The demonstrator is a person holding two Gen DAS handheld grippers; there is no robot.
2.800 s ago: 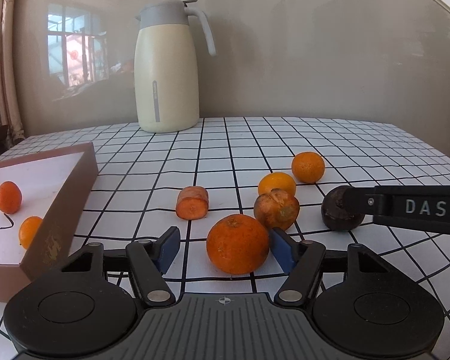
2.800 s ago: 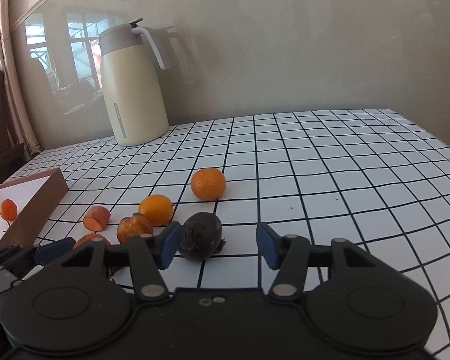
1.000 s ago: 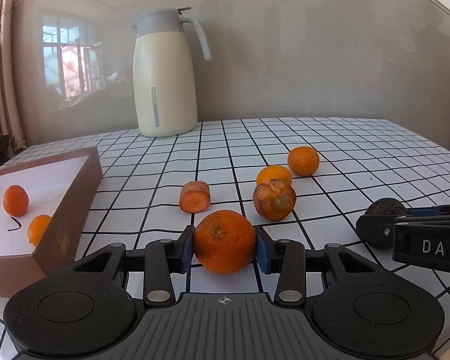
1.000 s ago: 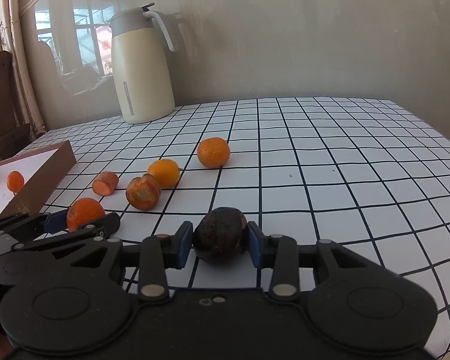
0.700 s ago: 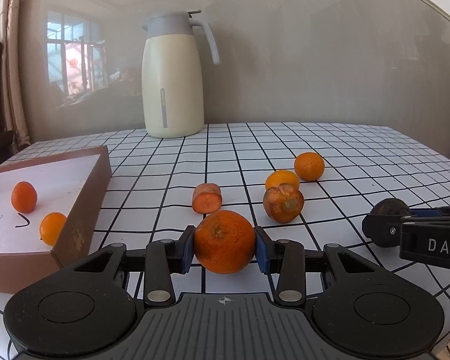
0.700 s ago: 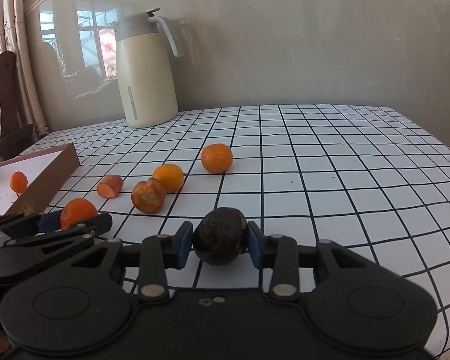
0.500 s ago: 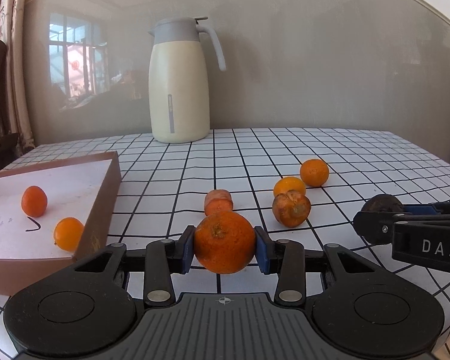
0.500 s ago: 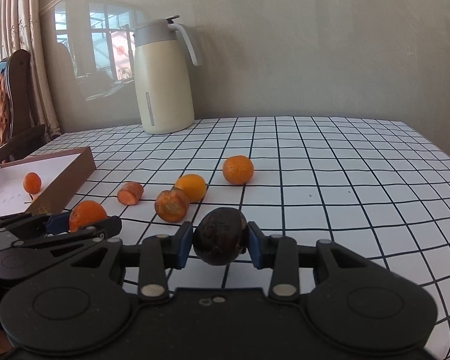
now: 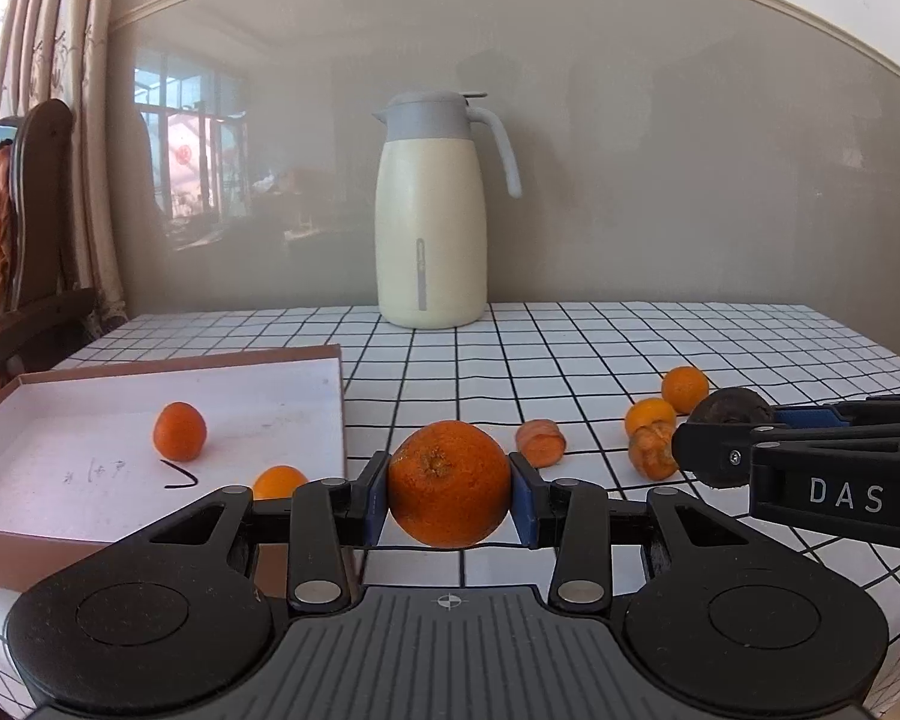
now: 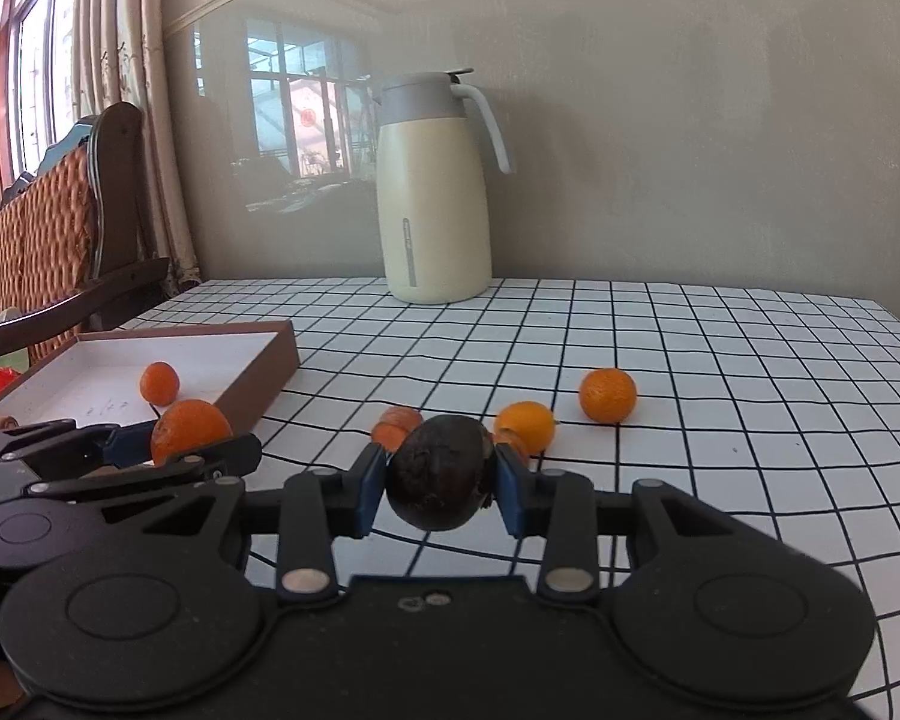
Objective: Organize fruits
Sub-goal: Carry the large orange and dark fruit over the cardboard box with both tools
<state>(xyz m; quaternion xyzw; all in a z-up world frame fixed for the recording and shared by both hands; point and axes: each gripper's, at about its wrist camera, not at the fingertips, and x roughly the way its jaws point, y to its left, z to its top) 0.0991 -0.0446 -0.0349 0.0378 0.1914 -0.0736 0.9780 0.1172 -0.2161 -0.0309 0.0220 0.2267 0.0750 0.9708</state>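
Orange [image 9: 449, 483] sat pinched at its widest girth in the left gripper [image 9: 450, 501], box [image 9: 306, 354] at 10 o'clock; likely firm, light, slippery (gentle squeeze). Right gripper [image 10: 441, 489] clamped a dark fruit [image 10: 441, 471].

Fruits: two lifted, two boxed, four loose on the checked cloth

Large orange [image 9: 449, 492], stem scar forward, and dark wrinkled fruit [image 10: 441, 471], both clear of the cloth. Brown-walled white-floored box [image 9: 306, 355] holds two small oranges [image 9: 179, 431]. Right of it: cut orange piece [image 9: 541, 443], withered brownish fruit [image 9: 651, 455] touching one tangerine [image 9: 649, 414], another tangerine [image 9: 684, 388] just beyond.
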